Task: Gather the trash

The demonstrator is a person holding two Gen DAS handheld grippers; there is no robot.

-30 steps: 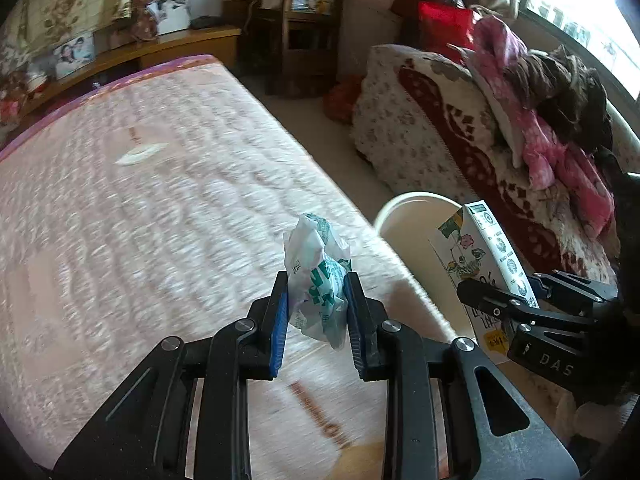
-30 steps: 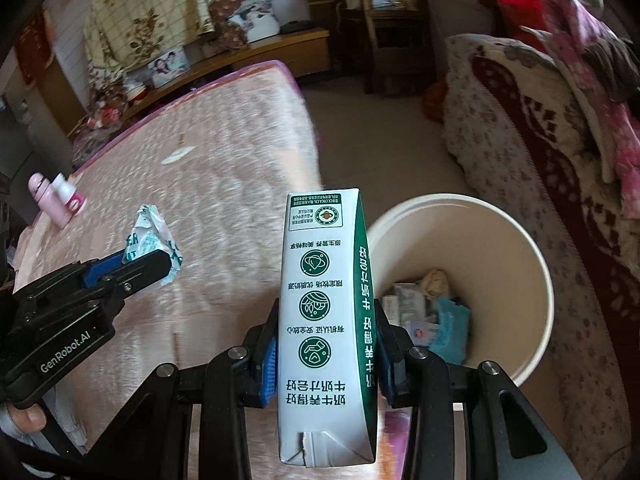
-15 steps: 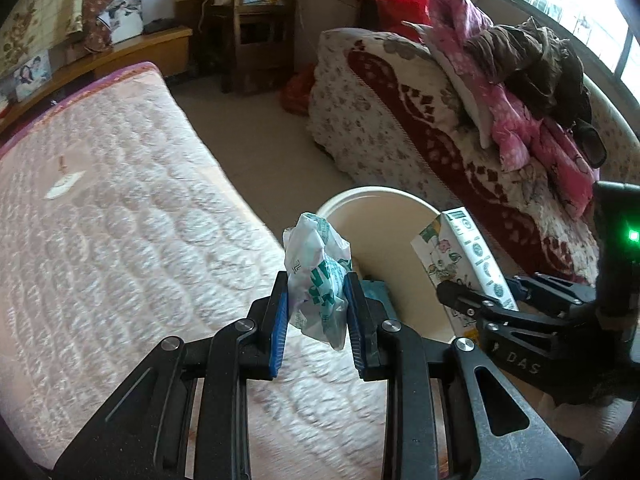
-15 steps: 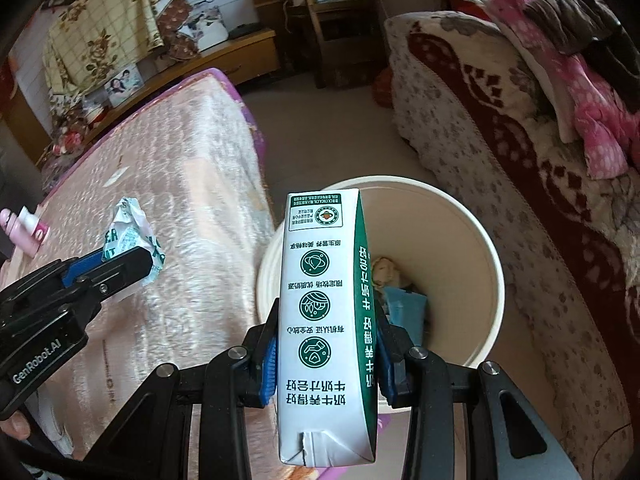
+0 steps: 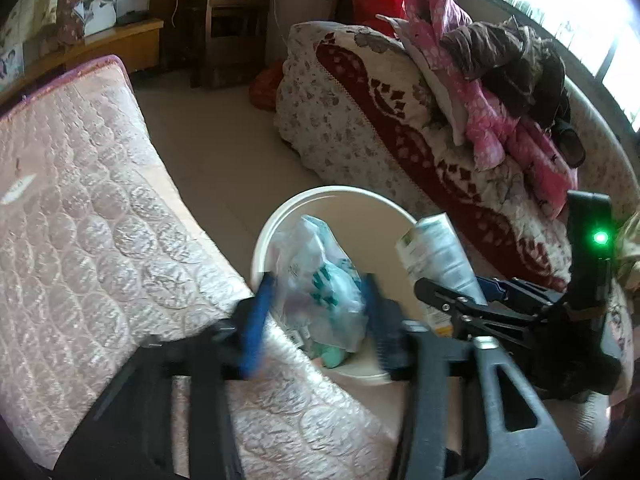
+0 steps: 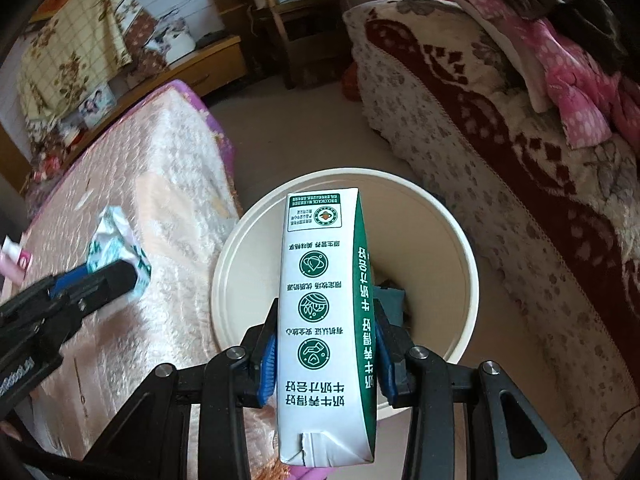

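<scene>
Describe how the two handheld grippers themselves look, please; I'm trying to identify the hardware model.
Both are matte black plastic frames with silver screws and blue pads on the fingers. The left gripper shows part of a white printed label in the right wrist view. The right gripper carries an upright black block with a lit green light. No cables or sleeves are visible.

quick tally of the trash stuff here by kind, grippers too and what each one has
Milk carton: 1, clamped in the right gripper over the bin
Crumpled wrapper: 1, between the fingers of the left gripper, which look spread apart and blurred
White bin: 1, some trash already inside
Grippers: 2
Total: 5
</scene>
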